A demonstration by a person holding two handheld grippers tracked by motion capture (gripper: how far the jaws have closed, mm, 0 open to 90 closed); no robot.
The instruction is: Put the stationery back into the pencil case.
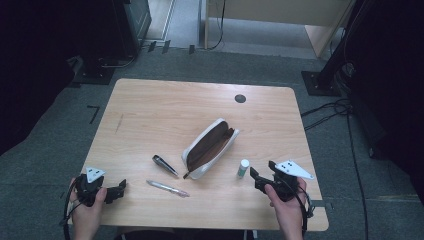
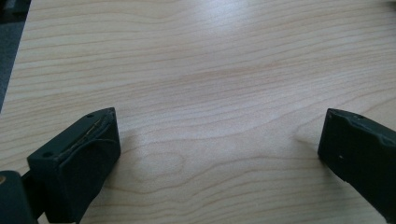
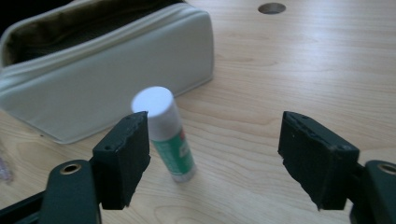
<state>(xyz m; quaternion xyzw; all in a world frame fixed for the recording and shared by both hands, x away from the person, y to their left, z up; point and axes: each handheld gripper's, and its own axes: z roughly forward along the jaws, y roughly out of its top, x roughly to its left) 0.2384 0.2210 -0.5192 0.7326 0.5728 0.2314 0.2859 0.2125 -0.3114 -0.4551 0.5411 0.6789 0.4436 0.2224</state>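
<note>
A white pencil case (image 1: 210,147) with a brown lining lies open in the middle of the table (image 1: 150,115). To its right a glue stick (image 1: 243,168) stands upright, white-capped with a green label. A dark pen-like thing (image 1: 165,165) and a silver pen (image 1: 167,188) lie left of the case. My right gripper (image 1: 259,180) is open just right of the glue stick; in the right gripper view the glue stick (image 3: 166,134) stands by the left jaw, in front of the case (image 3: 107,70). My left gripper (image 1: 120,190) rests open at the front left over bare wood (image 2: 210,93).
A round cable hole (image 1: 240,98) sits near the table's far edge. Grey carpet with cables surrounds the table, and dark stands rise at the back left and right. The table's far half is bare wood.
</note>
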